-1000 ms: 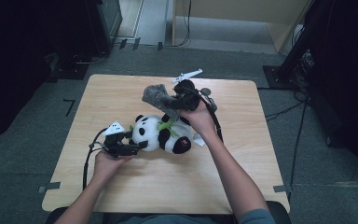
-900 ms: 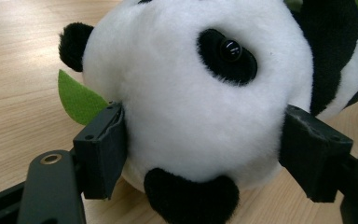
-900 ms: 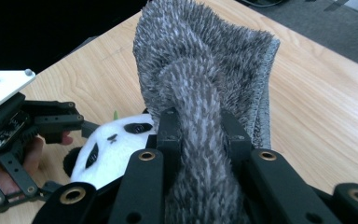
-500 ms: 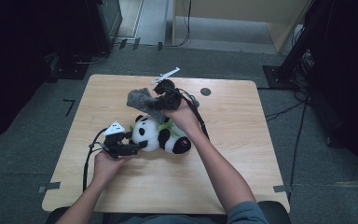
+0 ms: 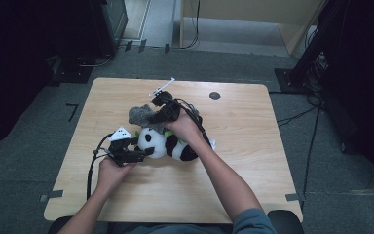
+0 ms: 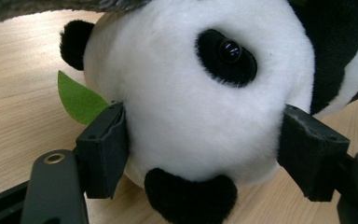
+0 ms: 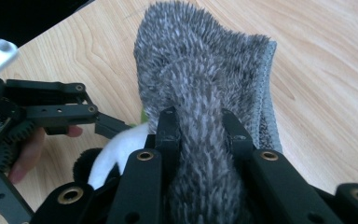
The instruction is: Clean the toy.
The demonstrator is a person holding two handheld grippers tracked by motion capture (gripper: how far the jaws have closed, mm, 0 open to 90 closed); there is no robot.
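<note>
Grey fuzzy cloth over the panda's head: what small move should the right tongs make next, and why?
Probably lower the grey fuzzy cloth onto the panda's head. The right tongs pinch a fold of it just above the toy, while the left tongs clamp the head steady on the table.

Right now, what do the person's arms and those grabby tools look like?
Both forearms are bare; a blue-grey sleeve edge shows at the right elbow. Each tool is black metal with blocky black jaws: the left tool carries a white three-cornered plate and a black cable; the right tool has brass-coloured rivets.
</note>
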